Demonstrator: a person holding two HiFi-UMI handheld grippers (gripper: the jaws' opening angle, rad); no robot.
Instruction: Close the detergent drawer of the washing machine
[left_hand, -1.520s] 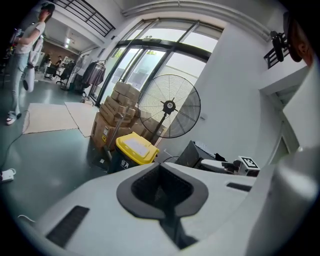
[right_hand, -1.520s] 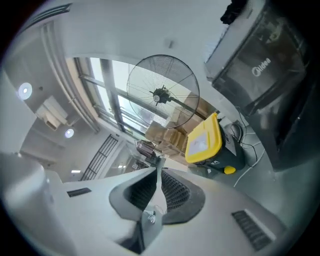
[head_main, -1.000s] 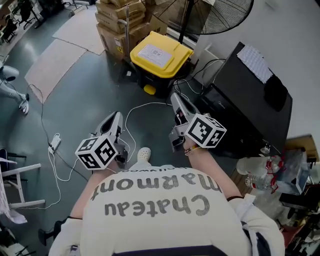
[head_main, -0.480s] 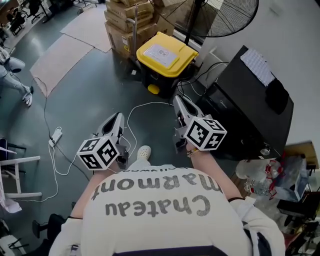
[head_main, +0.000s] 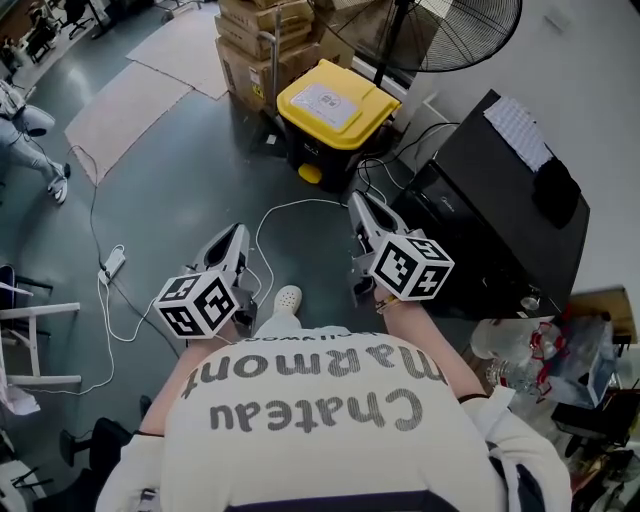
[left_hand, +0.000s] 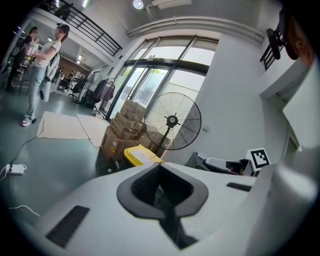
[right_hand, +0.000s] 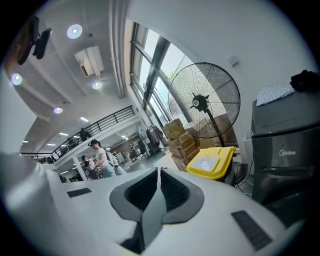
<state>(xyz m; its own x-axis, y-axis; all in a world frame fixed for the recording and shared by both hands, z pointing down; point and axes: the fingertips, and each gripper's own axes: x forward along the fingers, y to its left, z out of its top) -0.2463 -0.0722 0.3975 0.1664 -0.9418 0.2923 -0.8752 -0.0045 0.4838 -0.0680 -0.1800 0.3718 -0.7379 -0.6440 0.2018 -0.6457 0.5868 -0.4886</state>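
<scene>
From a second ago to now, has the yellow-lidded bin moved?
No. The yellow-lidded bin stands beside the cardboard boxes just as before; only the camera's view shifted.

The washing machine (head_main: 500, 185) is black. Left of it the bin (head_main: 322, 150) is black with a yellow lid (head_main: 335, 103), the cardboard boxes (head_main: 262, 45) brown, the floor (head_main: 170, 180) dull grey-green.

Bright daylight from tall windows (left_hand: 150, 85), fisheye-warped edges, sharp focus.

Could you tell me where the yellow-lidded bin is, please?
In the head view the yellow-lidded bin stands on the floor at upper centre, between the cardboard boxes to its left and the dark washing machine to its right.
</scene>
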